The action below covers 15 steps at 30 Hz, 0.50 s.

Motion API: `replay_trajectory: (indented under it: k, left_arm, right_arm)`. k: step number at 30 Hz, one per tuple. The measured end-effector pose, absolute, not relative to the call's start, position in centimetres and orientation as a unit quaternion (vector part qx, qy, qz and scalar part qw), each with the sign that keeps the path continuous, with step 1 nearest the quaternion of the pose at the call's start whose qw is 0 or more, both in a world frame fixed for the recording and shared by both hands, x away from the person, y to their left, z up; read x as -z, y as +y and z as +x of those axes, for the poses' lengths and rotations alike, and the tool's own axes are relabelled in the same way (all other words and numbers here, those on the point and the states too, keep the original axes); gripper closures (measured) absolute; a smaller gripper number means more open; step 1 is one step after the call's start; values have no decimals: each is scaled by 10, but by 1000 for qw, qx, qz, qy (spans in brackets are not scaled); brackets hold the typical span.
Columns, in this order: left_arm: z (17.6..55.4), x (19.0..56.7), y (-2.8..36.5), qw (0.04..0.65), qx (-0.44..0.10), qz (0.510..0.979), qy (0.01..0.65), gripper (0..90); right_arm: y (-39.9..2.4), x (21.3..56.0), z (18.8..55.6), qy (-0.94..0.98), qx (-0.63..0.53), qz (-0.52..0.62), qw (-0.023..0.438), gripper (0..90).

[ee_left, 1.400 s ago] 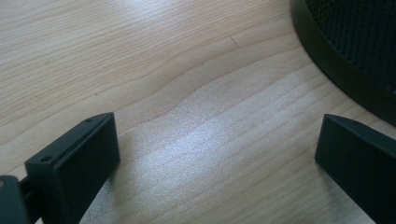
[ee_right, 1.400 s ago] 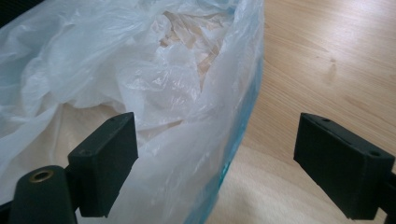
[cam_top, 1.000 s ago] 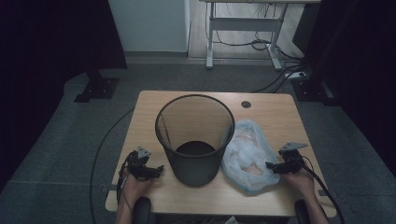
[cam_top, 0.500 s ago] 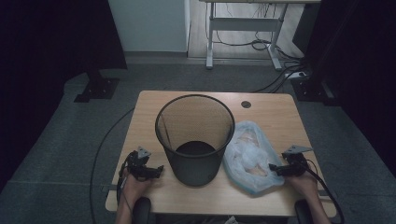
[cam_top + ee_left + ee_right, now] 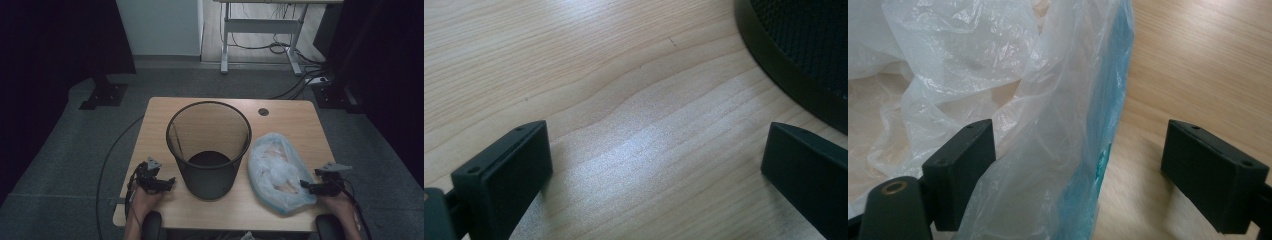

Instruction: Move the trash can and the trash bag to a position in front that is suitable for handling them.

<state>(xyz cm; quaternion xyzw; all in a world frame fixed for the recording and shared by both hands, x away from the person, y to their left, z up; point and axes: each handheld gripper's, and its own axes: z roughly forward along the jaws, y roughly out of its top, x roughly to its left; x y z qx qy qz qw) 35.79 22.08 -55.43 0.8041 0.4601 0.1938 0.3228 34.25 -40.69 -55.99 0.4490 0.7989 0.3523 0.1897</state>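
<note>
Pale wood grain runs across the bench, and at its near left corner the left hand-held gripper lies low over the bare top, jaws spread wide with nothing between them. In the left gripper view the curved base of the black wire-mesh waste bin sits just beyond the right-hand jaw, near it but apart.

That bin stands upright at the middle of the bench, round mouth open to the ceiling, dark inside.

Just to its right lies a crumpled translucent plastic bag with a blue edge, close beside the bin's wall; I cannot tell whether they touch. The right hand-held gripper points at the bag's near right side. In the right gripper view its jaws are released and wide, the bag's blue-edged film hanging loosely between them against the left-hand jaw, unpinched.
</note>
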Motion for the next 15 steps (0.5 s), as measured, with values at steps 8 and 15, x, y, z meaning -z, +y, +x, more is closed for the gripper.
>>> replay_trajectory:
  k: [8, 15]
  left_arm:
    - [357, 554, 221, 323, -194, 804, 461, 0]
    - [357, 554, 221, 323, -194, 804, 461, 0]
  right_arm:
    - [-417, 560, 331, 792, -348, 462, 195, 138]
    - [-421, 560, 321, 790, -345, 468, 196, 138]
